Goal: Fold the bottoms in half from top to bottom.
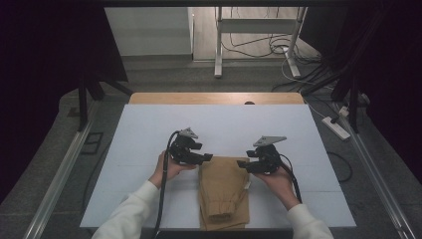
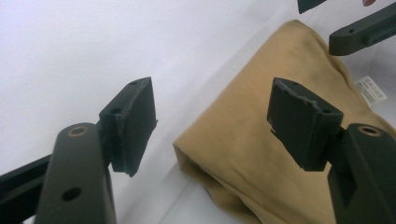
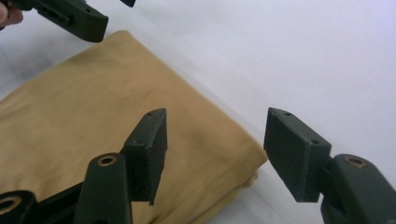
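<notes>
A folded tan garment (image 1: 223, 191) is lying on the white tabletop (image 1: 149, 134), near the person's edge and roughly centred, with its far end pointing away from the person. The left gripper (image 1: 205, 158) is hovering just beside the garment's far left corner and the right gripper (image 1: 242, 163) just beside its far right corner, so the two are flanking that end symmetrically, probably to take both corners at once and keep the cloth level. In the left gripper view its fingers (image 2: 133, 123) are standing spread with nothing between them, the tan corner lying below and between them. In the right gripper view the fingers (image 3: 149, 154) are likewise spread and empty, straddling the other corner of the fold. A small white label (image 2: 371, 90) is sticking out at the garment's right side.
</notes>
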{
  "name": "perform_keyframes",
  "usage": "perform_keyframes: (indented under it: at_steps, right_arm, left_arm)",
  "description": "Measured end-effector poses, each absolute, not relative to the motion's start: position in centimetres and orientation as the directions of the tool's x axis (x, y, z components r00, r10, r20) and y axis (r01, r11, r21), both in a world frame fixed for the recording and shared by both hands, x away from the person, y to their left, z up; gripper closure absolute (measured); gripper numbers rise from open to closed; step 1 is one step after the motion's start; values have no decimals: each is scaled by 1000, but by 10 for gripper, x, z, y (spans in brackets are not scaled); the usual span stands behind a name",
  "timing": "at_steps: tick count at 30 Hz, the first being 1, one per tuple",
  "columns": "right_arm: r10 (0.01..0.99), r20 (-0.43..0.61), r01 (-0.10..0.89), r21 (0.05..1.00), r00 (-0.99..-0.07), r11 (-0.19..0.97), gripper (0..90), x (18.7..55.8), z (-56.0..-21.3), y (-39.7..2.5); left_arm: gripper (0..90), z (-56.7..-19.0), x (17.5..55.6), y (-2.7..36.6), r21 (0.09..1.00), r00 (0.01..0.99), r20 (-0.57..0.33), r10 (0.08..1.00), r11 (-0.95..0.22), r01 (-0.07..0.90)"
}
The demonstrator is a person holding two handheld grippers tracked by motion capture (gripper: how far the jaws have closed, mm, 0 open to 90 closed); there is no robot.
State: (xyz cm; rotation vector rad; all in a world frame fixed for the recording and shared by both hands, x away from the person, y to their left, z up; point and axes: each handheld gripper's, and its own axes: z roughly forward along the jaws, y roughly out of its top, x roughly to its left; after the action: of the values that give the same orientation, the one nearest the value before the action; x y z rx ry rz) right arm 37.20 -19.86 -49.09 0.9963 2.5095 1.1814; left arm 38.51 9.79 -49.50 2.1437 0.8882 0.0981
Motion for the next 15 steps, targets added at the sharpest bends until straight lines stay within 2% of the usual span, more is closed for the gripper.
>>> perform_keyframes:
  at_steps: [10, 15]
  right_arm:
    - [660, 115, 517, 725, -742, 455, 391, 390, -499, -191]
    - [654, 116, 534, 691, -747, 487, 376, 390, -504, -188]
  left_arm:
    - [313, -501, 395, 102, 679, 732, -235, 639, -431, 594]
    - [312, -509, 396, 100, 645, 736, -234, 636, -465, 607]
